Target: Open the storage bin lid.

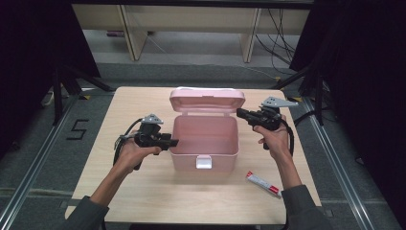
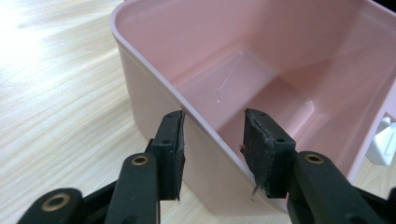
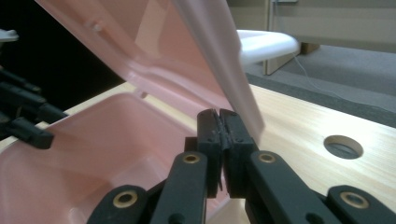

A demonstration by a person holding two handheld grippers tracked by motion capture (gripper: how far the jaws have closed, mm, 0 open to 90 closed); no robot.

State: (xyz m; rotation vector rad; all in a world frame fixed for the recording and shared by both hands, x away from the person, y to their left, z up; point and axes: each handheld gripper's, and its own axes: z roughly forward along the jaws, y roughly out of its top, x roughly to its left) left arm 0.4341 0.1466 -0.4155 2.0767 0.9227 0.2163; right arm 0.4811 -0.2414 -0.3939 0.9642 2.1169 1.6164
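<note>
Though empty, pink box (image 1: 205,141) (lid (image 1: 207,100) raised) with white latch (image 1: 204,162).

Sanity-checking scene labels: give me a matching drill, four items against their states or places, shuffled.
Items:
1. box lid
2. left gripper
3. right gripper
4. tube

States:
A. jaws shut, nothing between
B. lying on the table, right of the box
C. raised open
D. jaws straddling the box wall

Pairs: 1-C, 2-D, 3-A, 4-B

The pink box (image 1: 205,143) in front of me sits mid-tabletop (image 1: 143,191), empty, its lid (image 1: 207,99) standing open, white latch (image 1: 203,162) facing me.
</note>
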